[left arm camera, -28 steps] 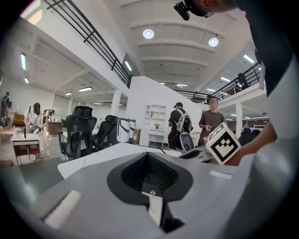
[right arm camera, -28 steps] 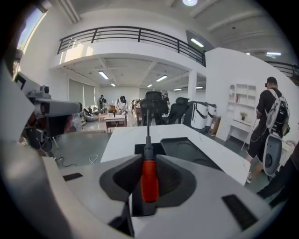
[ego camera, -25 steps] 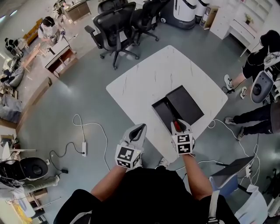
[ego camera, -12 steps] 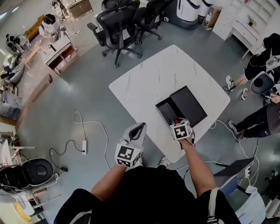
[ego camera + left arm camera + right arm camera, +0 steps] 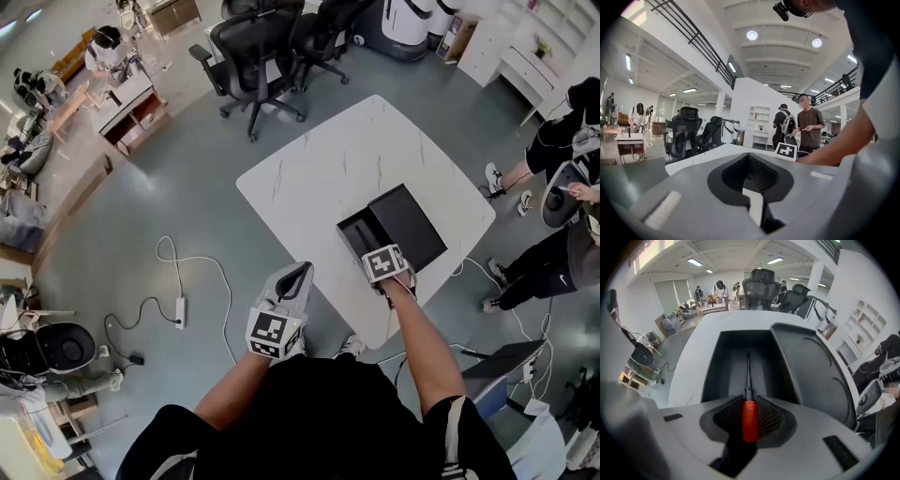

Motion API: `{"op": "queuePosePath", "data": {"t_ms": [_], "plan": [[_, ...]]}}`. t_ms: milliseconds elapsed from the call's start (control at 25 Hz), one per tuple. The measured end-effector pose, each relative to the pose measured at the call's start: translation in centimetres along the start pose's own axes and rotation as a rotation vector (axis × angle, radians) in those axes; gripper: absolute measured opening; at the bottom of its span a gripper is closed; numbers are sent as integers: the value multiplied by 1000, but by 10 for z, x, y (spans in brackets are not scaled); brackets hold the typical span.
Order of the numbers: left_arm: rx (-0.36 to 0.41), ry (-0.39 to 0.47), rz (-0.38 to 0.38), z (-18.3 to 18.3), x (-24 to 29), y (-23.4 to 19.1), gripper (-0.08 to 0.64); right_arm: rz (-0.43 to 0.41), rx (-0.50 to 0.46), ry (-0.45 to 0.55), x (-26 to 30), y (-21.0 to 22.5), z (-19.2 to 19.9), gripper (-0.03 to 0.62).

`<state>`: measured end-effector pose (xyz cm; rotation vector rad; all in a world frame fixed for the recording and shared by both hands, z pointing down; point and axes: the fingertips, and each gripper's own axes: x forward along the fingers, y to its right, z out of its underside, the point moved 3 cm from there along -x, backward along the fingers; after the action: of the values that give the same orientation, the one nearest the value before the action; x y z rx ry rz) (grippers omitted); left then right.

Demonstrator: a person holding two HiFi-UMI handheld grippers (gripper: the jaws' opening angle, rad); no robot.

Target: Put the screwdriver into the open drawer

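We tip the right gripper (image 5: 382, 264) steeply down over the open drawer (image 5: 723, 371) on the desk (image 5: 319, 178) so the screwdriver (image 5: 749, 420) can go in shaft first, its jaws clamped on the handle. The tool has a red handle, a black collar and a thin dark shaft lying along the drawer's length. The left gripper (image 5: 281, 309) hangs off the desk edge, jaws together and empty.

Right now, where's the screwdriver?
Right gripper view: the screwdriver is held by its red handle in the right gripper, shaft pointing into the open drawer.
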<state>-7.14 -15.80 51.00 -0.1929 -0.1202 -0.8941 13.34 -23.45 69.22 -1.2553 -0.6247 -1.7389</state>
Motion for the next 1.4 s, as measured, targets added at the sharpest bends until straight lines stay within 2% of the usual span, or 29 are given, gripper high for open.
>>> {"op": "queuePosePath", "data": {"t_ms": [400,600,800,960,1200,1400], "plan": [[-4,4,-13,-1,-4,-5,9,-12,-11,-38,7,-1,1,92],[3,4,-8,1,-4,-2,9,-10,-5,35,-9,-3,-8,107],[7,4,0,0,-3,1,9,27,-20,193,-61,-1,-34,112],[8,10,14,-4,-1,6,9,42,31,362,-116,-4,-46,101],[13,28,42,-15,4,14,9,118,119,629,-190,0,-46,46],[16,44,65,-21,6,21,9,163,166,826,-228,-6,-38,18]]}}
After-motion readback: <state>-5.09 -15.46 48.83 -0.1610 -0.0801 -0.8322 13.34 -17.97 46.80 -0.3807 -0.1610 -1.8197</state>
